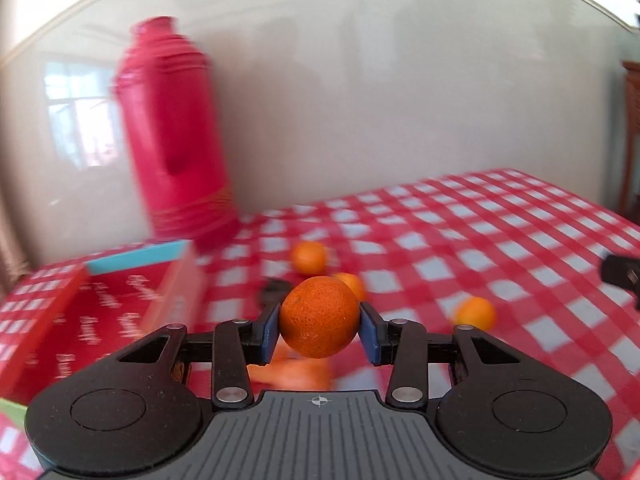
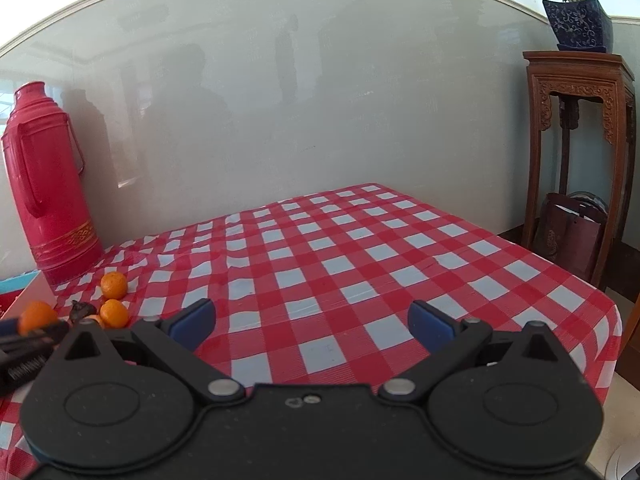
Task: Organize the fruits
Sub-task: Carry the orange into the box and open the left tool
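orange mandarin (image 1: 319, 317); red-white checked tablecloth (image 2: 360, 248); red thermos (image 2: 48, 184).

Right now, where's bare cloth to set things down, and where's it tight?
Free: the checkered tablecloth ahead of the open right tool, from the wall to the edge by the wooden stand. Crowded: the left corner, with red thermos, red box and loose oranges, where the left tool holds an orange.

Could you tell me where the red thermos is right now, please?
The red thermos stands upright at the table's back left by the wall, just behind the red box and the loose oranges.
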`<state>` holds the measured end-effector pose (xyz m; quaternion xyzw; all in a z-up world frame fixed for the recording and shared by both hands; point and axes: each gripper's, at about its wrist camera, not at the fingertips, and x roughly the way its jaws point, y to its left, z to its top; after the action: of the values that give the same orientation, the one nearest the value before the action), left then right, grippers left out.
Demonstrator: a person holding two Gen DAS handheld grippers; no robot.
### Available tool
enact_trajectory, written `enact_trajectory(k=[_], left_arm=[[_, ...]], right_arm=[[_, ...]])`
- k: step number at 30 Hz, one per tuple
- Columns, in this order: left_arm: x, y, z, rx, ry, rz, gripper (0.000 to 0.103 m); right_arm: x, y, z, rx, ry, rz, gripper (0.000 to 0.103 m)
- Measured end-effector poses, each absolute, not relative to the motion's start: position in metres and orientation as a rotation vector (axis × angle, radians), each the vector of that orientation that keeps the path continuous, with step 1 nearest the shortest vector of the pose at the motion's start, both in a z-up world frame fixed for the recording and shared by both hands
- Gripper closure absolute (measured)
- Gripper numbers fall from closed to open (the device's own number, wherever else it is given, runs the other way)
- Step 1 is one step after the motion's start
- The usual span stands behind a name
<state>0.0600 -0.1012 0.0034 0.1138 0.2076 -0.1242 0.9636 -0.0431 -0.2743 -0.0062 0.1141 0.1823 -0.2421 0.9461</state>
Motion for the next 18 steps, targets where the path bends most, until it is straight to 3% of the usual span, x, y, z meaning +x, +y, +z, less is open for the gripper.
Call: enact_trajectory(k=[18], left_arm=[[0.114, 0.034, 0.001, 0.082, 0.542, 0.206, 0.061]], right_arm=[[-0.010, -0.222, -0.006, 0.174, 0.409, -0.360, 0.006]])
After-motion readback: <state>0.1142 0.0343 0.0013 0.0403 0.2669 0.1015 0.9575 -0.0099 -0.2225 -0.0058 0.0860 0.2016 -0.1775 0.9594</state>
